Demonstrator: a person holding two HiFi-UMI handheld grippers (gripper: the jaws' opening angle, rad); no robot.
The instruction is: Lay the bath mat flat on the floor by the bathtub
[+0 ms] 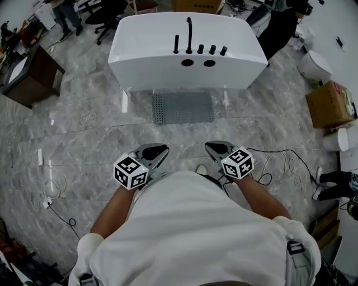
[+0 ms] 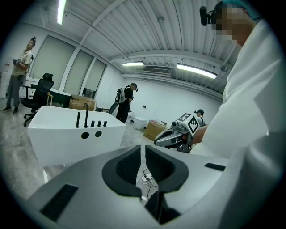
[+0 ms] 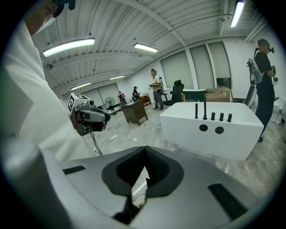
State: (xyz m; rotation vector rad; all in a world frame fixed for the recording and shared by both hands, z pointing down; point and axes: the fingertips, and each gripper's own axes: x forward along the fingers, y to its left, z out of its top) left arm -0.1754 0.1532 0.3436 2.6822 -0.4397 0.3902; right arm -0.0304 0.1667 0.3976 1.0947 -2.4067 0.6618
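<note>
The grey bath mat (image 1: 183,108) lies flat on the marble floor right against the front of the white bathtub (image 1: 187,53). Neither gripper touches it. My left gripper (image 1: 159,151) and right gripper (image 1: 212,148) hover close to my body, well short of the mat, both shut with nothing between the jaws. In the left gripper view the left gripper (image 2: 143,147) points toward the bathtub (image 2: 76,134), with the right gripper (image 2: 172,136) beside it. In the right gripper view the right gripper (image 3: 145,150) faces the bathtub (image 3: 210,127), and the left gripper (image 3: 91,117) shows at the left.
A cardboard box (image 1: 330,103) and a white round fixture (image 1: 315,66) stand at the right. A brown cabinet (image 1: 28,75) is at the left. Cables (image 1: 279,162) trail on the floor by my right side, another cable (image 1: 53,192) at the left. People and office chairs (image 1: 109,17) are behind the tub.
</note>
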